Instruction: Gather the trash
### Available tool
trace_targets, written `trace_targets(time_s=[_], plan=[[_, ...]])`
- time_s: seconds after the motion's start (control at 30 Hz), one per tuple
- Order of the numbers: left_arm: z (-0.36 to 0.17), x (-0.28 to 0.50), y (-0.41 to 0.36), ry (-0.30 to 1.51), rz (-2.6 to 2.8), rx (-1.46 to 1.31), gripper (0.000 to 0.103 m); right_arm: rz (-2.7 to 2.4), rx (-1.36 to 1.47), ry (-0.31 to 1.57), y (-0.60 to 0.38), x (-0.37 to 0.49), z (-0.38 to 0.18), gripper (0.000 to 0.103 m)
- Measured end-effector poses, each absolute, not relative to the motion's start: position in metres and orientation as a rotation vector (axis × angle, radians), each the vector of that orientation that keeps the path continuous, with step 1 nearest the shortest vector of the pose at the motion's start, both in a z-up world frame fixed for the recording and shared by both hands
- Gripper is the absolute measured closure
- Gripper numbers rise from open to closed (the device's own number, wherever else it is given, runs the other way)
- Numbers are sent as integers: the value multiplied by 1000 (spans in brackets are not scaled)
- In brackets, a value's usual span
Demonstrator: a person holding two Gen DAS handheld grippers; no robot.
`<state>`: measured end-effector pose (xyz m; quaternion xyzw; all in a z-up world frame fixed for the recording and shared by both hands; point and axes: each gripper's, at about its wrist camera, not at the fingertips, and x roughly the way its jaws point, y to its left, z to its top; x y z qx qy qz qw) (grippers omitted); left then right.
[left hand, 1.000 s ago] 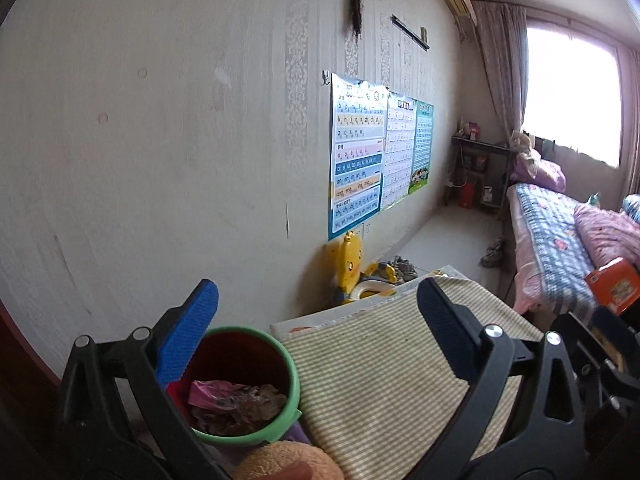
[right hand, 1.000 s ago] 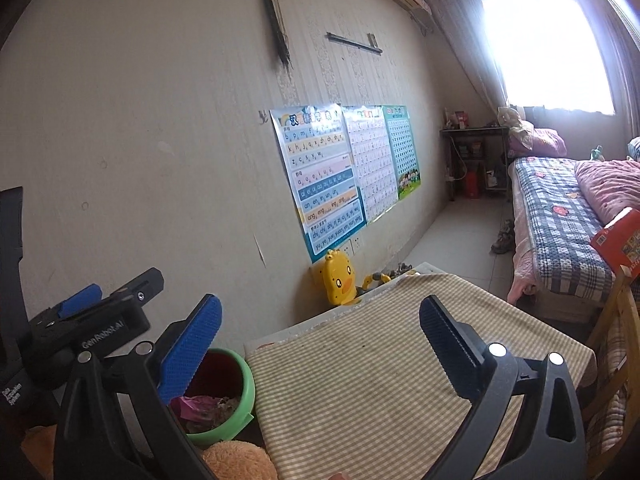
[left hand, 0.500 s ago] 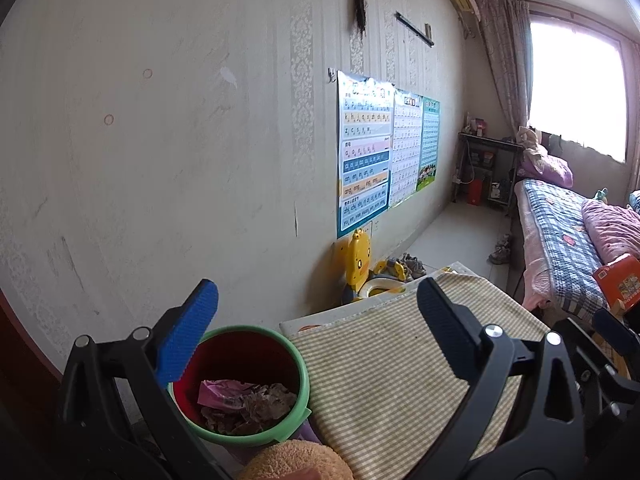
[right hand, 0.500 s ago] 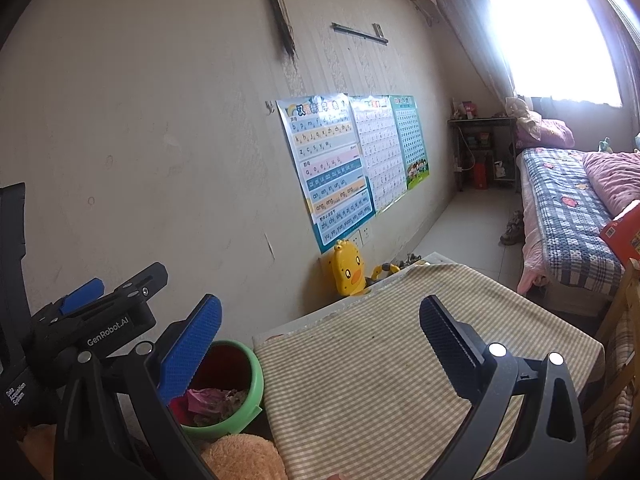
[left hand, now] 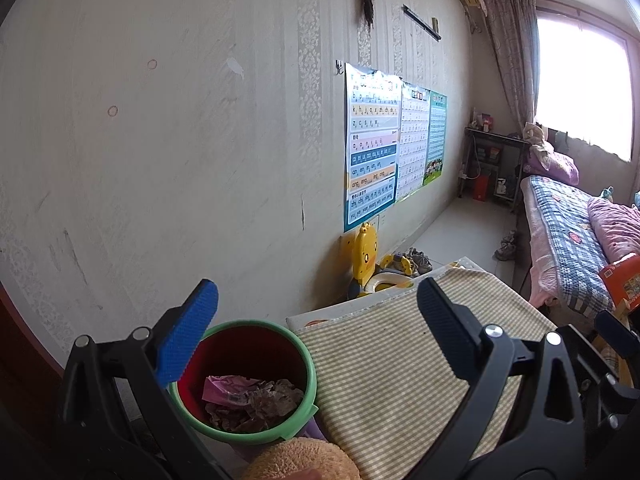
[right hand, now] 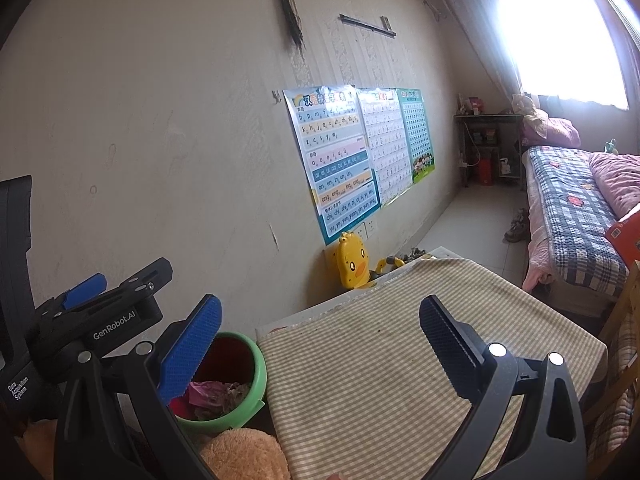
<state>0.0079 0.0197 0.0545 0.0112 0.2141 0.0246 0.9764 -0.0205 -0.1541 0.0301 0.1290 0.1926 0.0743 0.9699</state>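
Bedroom wall side: checked-cloth desk (left hand: 400, 360) shows no litter on the visible part. Red bucket with green rim (left hand: 248, 380) just beside the desk's left edge holds pink wrappers and brown scraps (left hand: 248, 400). Left gripper (left hand: 316, 312) and right gripper (right hand: 320, 328): jaws spread wide, nothing held. Looks near done; desk's near edge hidden.

Trash-filled bucket (right hand: 256, 376) beside checked cloth (right hand: 400, 360)

The bin (left hand: 244, 380) sits fuller in the left wrist view than a second ago; both hand-held grippers have drifted slightly.
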Motion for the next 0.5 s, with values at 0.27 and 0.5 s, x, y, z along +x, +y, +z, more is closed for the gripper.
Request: trace_targets(time_s=[0.27, 0.5], plan=[[52, 12, 21, 443, 53, 26, 5, 153, 262, 395, -154, -21, 29, 7], [50, 13, 22, 451, 55, 30, 5, 152, 263, 400, -155, -20, 26, 7]])
